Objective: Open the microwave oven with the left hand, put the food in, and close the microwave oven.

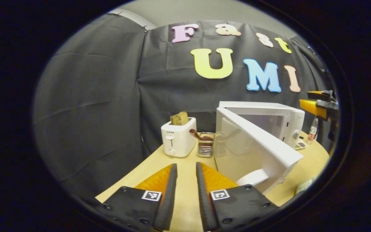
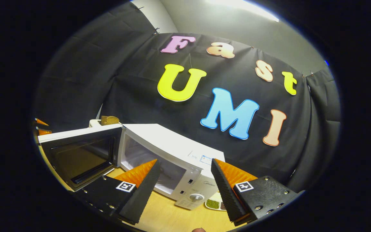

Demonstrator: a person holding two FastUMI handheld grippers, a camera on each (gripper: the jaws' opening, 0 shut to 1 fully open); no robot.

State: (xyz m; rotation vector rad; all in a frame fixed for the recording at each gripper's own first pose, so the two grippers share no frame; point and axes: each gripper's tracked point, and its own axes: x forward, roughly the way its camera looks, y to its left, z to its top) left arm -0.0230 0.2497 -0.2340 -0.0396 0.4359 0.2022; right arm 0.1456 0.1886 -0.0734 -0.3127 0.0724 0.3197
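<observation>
Microwave point(image 2: 172, 161) door point(image 2: 79, 158) open; toaster point(image 1: 179, 140) label possibly reads "SUPOR".

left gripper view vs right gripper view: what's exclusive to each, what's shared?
Left gripper view alone: a utensil holder, a small bottle, and the left claw, its fingers slightly apart with nothing between them.
Right gripper view alone: the microwave's control knob and the right claw, open and empty.
Shared: the microwave with its door swung open, the toaster holding bread, and the wooden table.
</observation>
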